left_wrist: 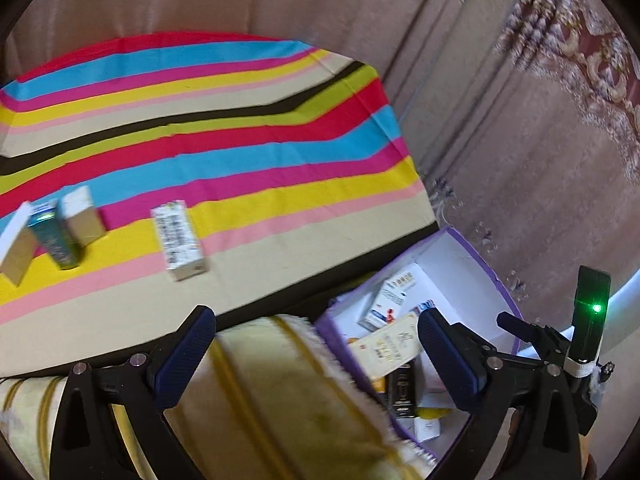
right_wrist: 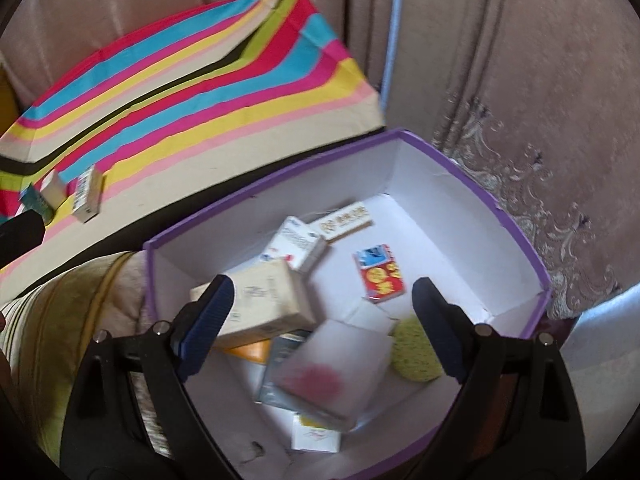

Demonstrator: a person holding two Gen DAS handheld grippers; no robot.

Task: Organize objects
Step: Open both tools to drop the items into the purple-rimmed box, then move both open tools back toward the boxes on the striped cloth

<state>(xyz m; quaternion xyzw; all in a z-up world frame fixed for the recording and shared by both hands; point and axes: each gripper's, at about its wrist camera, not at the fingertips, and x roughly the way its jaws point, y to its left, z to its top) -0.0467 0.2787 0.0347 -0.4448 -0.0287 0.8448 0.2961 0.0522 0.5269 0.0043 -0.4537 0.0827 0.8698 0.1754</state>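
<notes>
Right gripper (right_wrist: 322, 312) gapes over the purple bin (right_wrist: 520, 232), nothing between its pads.
Left gripper (left_wrist: 316, 344) also spread, empty; 4 boxes (left_wrist: 180, 240) remain on the striped cloth (left_wrist: 240, 128).

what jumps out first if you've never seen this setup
The bright striped cloth fills the upper left, with a few small cartons standing or lying on its near edge. Beside it, a purple-rimmed box holds a jumble of packets, with the right gripper open above them.
</notes>
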